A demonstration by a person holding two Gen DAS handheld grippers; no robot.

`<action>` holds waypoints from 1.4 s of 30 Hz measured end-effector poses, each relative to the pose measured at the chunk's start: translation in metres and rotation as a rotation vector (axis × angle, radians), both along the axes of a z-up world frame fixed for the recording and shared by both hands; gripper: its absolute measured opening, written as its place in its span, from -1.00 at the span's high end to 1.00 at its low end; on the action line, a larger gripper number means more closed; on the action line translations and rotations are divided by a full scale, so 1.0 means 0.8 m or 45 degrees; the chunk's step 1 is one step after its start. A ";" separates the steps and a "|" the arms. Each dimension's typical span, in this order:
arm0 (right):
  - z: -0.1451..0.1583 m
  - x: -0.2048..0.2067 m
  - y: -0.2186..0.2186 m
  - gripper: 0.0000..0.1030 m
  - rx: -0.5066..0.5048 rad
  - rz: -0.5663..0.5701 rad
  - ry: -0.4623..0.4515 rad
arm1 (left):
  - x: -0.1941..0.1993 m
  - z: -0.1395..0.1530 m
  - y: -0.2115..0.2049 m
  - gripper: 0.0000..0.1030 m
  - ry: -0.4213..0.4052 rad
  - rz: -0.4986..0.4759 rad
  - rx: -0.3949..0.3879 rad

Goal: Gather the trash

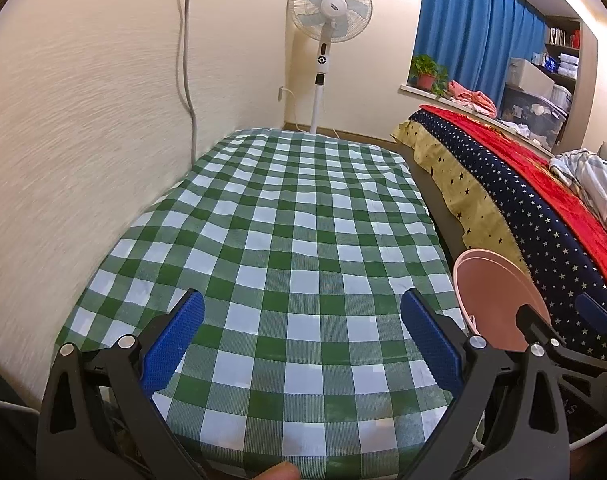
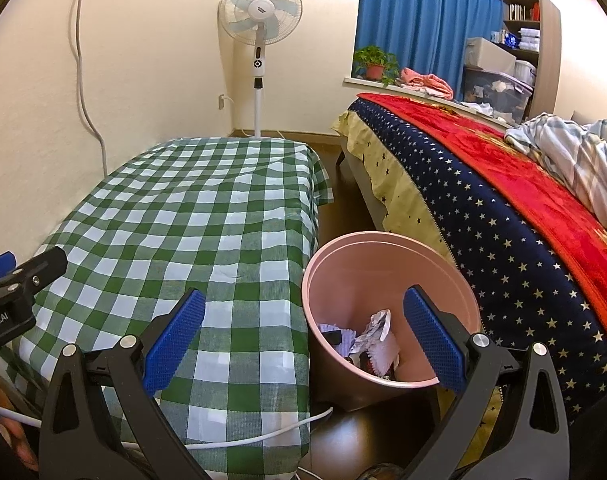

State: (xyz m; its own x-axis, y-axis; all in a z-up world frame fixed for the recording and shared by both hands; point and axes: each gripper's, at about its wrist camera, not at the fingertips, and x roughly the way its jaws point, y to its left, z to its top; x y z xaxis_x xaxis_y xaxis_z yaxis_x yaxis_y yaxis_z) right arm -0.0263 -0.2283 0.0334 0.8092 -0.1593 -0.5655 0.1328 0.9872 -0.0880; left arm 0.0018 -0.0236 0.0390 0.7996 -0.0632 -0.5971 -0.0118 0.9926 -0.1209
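Only the right wrist view looks into the pink bin [image 2: 387, 276]: crumpled paper trash [image 2: 369, 338] lies inside, just ahead between the right claw [image 2: 303, 340] fingers, spread wide. The left claw [image 1: 301, 344], equally wide and empty, hangs over the checked worktop [image 1: 287, 216].

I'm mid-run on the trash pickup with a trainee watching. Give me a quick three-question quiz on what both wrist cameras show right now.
1. True or false: the left gripper is shut on a piece of trash.
2. Where does the crumpled paper lie? A) on the checked tablecloth B) inside the pink bin C) on the red blanket
3. Fill in: the pink bin stands on the floor between the checked table and the ____.

Key
1. False: both the left gripper and the right gripper are open and hold nothing.
2. B.
3. Bed, the one with the starred cover.
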 end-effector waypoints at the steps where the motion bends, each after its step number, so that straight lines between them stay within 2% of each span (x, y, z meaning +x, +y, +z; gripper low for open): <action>1: 0.000 0.000 0.000 -0.90 0.000 0.000 0.000 | 0.000 0.000 0.000 -0.85 0.000 0.000 0.000; 9: 0.000 0.000 0.000 -0.90 0.000 -0.002 -0.001 | -0.002 -0.002 0.001 -0.85 -0.030 0.000 0.021; 14: 0.001 -0.001 0.001 -0.90 0.001 -0.001 -0.001 | 0.002 -0.006 0.002 -0.85 -0.002 0.009 0.025; 19: 0.001 -0.001 0.001 -0.90 0.003 -0.003 -0.001 | 0.001 -0.004 0.001 -0.85 -0.028 -0.006 0.029; 42: 0.001 -0.001 0.000 -0.90 0.003 -0.002 -0.001 | -0.003 0.000 -0.003 -0.85 -0.025 -0.009 0.024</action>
State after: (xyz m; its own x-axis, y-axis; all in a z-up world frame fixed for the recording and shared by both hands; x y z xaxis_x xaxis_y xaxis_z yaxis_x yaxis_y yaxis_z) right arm -0.0268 -0.2280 0.0343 0.8094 -0.1595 -0.5652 0.1348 0.9872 -0.0855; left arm -0.0008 -0.0257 0.0389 0.8110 -0.0577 -0.5822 -0.0028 0.9947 -0.1024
